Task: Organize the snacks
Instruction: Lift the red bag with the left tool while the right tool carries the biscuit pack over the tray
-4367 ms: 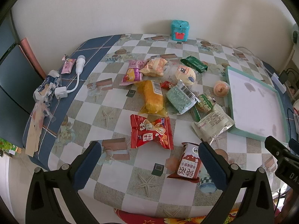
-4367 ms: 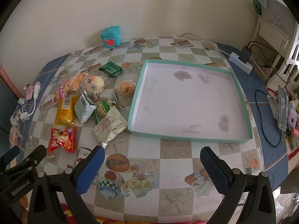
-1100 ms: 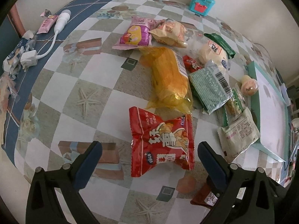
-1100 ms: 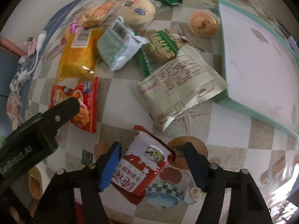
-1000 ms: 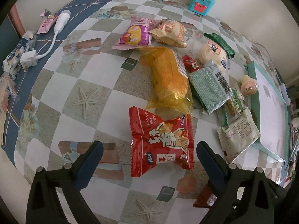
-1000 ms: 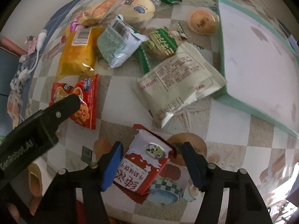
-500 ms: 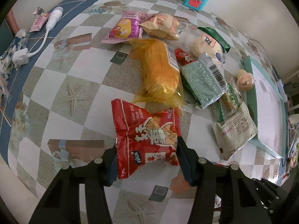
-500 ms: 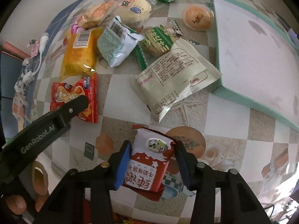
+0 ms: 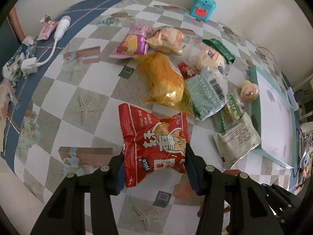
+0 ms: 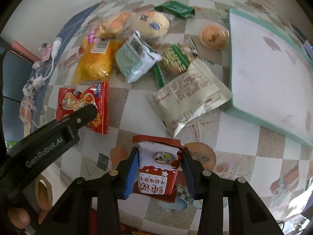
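Checkered surface below: left gripper jaws closing around the red peanut bag, right gripper jaws closing on the milk-biscuit packet; both look light, crinkly and crushable, best pinched mid-body.

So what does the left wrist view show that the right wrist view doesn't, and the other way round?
Only the left wrist view: the left gripper head-on, its jaws closing with the red peanut bag pinched between them, and a small red packet beside the yellow bag.

Only the right wrist view: the right gripper, jaws closing on the red-and-white milk biscuit pack.

Both: the peanut bag, yellow bag, pale green pouch, orange jelly cup and the empty teal tray.
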Demonstrator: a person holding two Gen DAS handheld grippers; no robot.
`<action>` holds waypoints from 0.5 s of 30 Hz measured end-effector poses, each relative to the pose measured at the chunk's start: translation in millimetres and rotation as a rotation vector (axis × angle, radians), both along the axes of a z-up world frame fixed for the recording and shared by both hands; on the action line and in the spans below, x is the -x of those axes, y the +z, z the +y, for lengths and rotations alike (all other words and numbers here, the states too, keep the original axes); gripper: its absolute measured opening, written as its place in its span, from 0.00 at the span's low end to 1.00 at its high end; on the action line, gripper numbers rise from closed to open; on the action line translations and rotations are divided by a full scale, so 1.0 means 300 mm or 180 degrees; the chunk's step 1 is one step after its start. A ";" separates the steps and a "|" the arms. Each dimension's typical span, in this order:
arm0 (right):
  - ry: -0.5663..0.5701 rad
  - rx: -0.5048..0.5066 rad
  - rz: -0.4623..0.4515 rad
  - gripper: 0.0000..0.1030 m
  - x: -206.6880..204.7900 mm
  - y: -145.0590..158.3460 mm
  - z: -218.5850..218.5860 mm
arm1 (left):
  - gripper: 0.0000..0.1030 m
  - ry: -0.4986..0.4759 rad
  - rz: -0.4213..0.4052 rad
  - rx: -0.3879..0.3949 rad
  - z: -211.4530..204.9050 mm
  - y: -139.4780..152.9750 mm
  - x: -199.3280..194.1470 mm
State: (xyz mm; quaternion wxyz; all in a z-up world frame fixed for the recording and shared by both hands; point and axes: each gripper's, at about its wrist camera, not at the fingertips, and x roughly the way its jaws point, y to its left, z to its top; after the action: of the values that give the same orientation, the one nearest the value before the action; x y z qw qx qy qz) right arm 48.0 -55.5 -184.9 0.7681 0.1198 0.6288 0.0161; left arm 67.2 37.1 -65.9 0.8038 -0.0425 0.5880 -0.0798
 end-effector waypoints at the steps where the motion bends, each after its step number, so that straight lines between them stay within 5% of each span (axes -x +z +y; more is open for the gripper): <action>1: -0.0006 -0.0005 -0.0035 0.43 -0.010 0.003 0.005 | 0.52 0.0006 -0.0018 -0.0004 0.002 0.010 0.003; 7: -0.0090 -0.0059 -0.0172 0.42 -0.040 0.022 -0.021 | 0.52 0.0085 -0.0123 -0.0019 0.010 0.084 0.010; 15: -0.0303 -0.0165 -0.0429 0.42 -0.094 0.263 -0.207 | 0.52 0.0174 -0.0249 -0.0044 -0.038 0.198 -0.037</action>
State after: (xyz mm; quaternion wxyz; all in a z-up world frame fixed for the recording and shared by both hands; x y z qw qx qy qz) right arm 76.2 -117.5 -106.2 0.8052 0.1681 0.5687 0.0040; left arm 78.4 25.7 -6.4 0.8284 -0.0499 0.5552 -0.0553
